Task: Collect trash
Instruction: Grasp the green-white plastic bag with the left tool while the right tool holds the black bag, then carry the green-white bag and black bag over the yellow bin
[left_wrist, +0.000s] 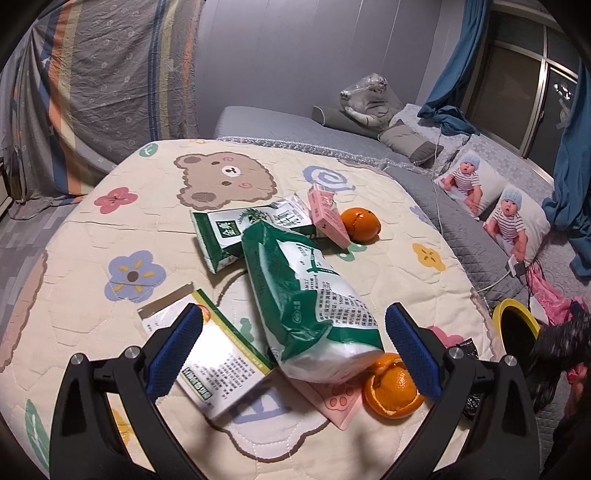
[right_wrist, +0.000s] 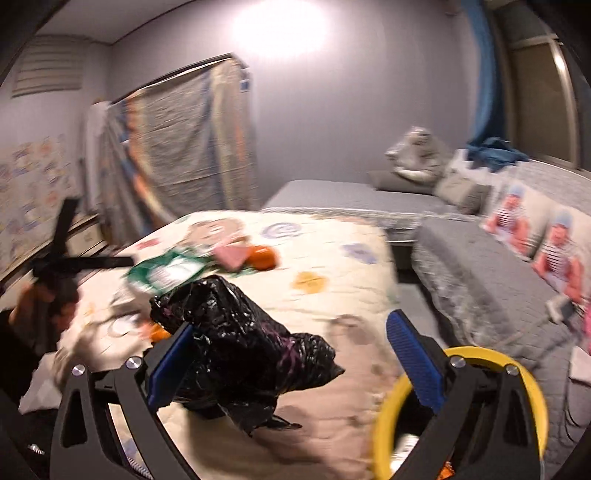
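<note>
Left gripper (left_wrist: 293, 354): jaws spread wide, empty, hovering low centre of frame over the near end of the litter.
Green-white plastic pack (left_wrist: 306, 299): lies between the left fingers on the quilt, its white end nearest. Judged soft, light and slippery; best pinched across the bunched near end.
Orange peel (left_wrist: 393, 387): lower right, touching the pack's near end. Hollow and light, probably crushes; take it by the rim.
Flat carton (left_wrist: 218, 362): lower left, partly under the left finger, beside the pack. Stiff card; grip an edge.
Green milk box (left_wrist: 225, 236): mid-frame, behind the pack. Light if empty.
Pink box (left_wrist: 328, 216): upper centre, leaning by a second orange (left_wrist: 360, 225).
Quilt (left_wrist: 110, 229): cream bear-print cover carrying all the litter.
Right gripper (right_wrist: 293, 360): jaws apart. The black bag (right_wrist: 240, 347) rests against the left-side finger; the other stands clear of it. View blurred.
Black bag, handling: thin, crinkly film, limp; gather a fold.
Yellow-rimmed bin (right_wrist: 384, 424): lower right of the right wrist view, beside the quilt's edge, under the right-side finger.
</note>
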